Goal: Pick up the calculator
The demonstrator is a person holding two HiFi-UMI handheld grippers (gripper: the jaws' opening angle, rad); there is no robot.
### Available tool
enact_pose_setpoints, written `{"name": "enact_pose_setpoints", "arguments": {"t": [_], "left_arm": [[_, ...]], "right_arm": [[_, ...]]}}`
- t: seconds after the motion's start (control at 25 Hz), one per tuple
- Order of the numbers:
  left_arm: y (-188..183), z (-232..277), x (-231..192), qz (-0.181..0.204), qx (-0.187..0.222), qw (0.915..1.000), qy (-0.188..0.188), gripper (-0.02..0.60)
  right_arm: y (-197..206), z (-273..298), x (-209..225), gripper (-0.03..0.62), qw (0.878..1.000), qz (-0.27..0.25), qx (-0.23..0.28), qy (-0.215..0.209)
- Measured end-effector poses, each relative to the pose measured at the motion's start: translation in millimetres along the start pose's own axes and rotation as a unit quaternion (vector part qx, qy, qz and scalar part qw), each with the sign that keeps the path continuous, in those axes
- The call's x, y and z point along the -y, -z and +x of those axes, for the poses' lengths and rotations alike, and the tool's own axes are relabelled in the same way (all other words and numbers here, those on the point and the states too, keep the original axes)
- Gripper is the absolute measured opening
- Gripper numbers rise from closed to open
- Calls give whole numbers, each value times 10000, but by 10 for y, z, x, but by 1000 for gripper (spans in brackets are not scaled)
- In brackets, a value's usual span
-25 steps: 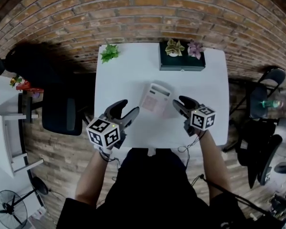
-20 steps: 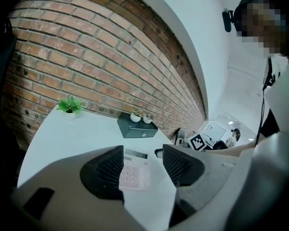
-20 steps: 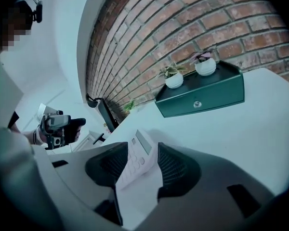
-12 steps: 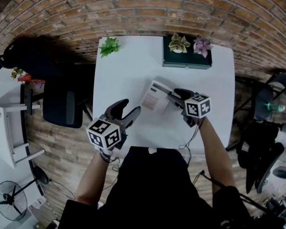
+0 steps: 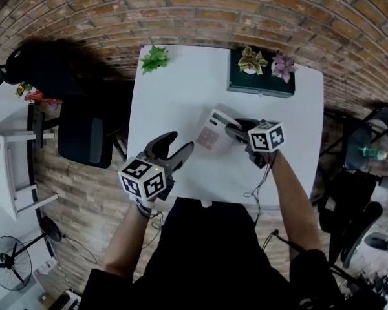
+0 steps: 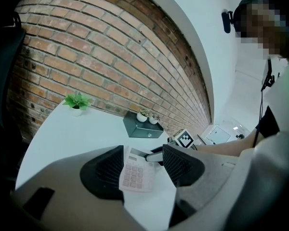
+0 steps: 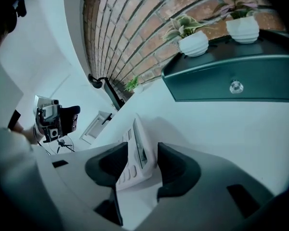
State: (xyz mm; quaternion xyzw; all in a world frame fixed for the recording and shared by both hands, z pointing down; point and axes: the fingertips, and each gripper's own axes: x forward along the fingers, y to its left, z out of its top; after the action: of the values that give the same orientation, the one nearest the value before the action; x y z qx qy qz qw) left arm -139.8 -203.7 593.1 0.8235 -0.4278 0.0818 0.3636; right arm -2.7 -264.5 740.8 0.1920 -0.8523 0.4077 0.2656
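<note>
A white calculator (image 5: 212,133) rests on the white table (image 5: 171,99), its right end raised off the top. My right gripper (image 5: 231,129) is shut on that display end; in the right gripper view the calculator (image 7: 137,153) stands on edge between the two jaws. My left gripper (image 5: 176,146) hovers open near the table's front left, holding nothing. Through its jaws in the left gripper view I see the calculator (image 6: 137,171) and the right gripper's marker cube (image 6: 184,139) beyond it.
A dark planter box (image 5: 262,82) with two potted plants stands at the table's back right, and a small green plant (image 5: 155,58) at the back left. A brick wall runs behind. A black chair (image 5: 81,141) stands left of the table, more chairs (image 5: 368,134) on the right.
My right gripper has moved left onto the calculator's right end and closed on it. The calculator, flat before, now tilts up. The left gripper has barely moved.
</note>
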Motion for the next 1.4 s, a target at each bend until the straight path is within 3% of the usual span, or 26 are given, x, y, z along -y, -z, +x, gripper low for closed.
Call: {"name": "enact_pose_setpoints", "arguments": {"t": [0.28,0.64,0.84,1.4], "left_arm": [[61,-85,-28,-77,-23,10000,-51,250],[90,-195,26,-118,39,9999,-44,250],[87,-250,57,-115,54,9999,-25,250],[61,-357,260,-54,131,9998,137,250]], "right_arm": [[64,142,-48,184,9987,-129,-480,-139],[100,117,-92,130,9984,90,-464,-299],[51,36,-169,112,9997,-11,-183,-161],[-55,-328,-516,74,9966,378,732,21]]}}
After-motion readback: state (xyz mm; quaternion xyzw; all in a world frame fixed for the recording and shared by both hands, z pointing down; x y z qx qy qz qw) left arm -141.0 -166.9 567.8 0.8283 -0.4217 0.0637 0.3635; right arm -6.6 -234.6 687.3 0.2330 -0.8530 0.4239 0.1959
